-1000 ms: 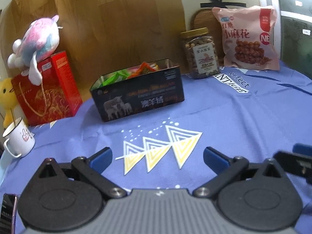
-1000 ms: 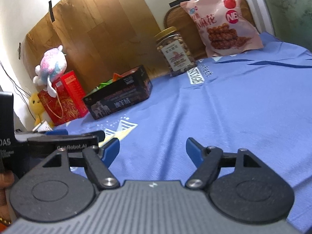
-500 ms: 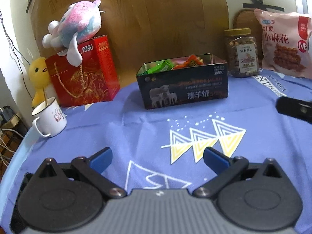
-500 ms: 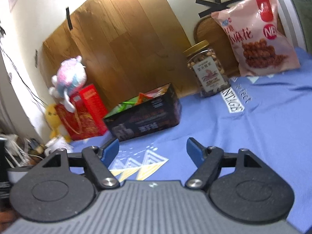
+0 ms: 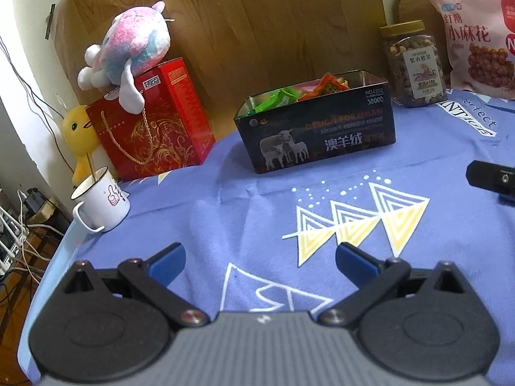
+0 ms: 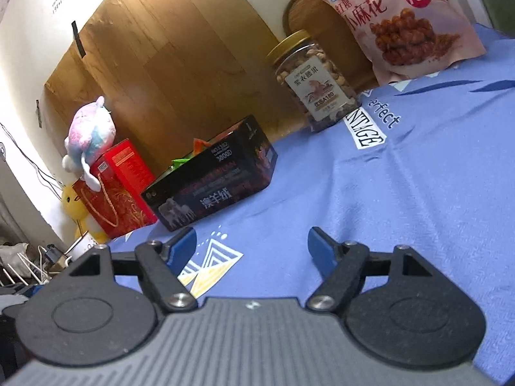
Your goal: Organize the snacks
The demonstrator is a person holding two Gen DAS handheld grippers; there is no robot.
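The left gripper (image 5: 259, 261) hangs over the blue cloth (image 5: 322, 177) with its 2 blue fingers wide apart and nothing between them. The right gripper (image 6: 251, 247) is the same, fingers apart and holding nothing. The dark tin box (image 5: 318, 135) sits far ahead with snack packets (image 5: 305, 91) inside. A nut jar (image 6: 313, 80) and a pink snack bag (image 6: 396, 22) stand behind it.

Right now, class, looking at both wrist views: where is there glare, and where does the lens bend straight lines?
Right wrist view: strong glare washes out the top of the wooden board. Left wrist view: even light, fisheye curving the table edge and darkening the corners. Black tin sharp in the left view, slightly soft in the right.
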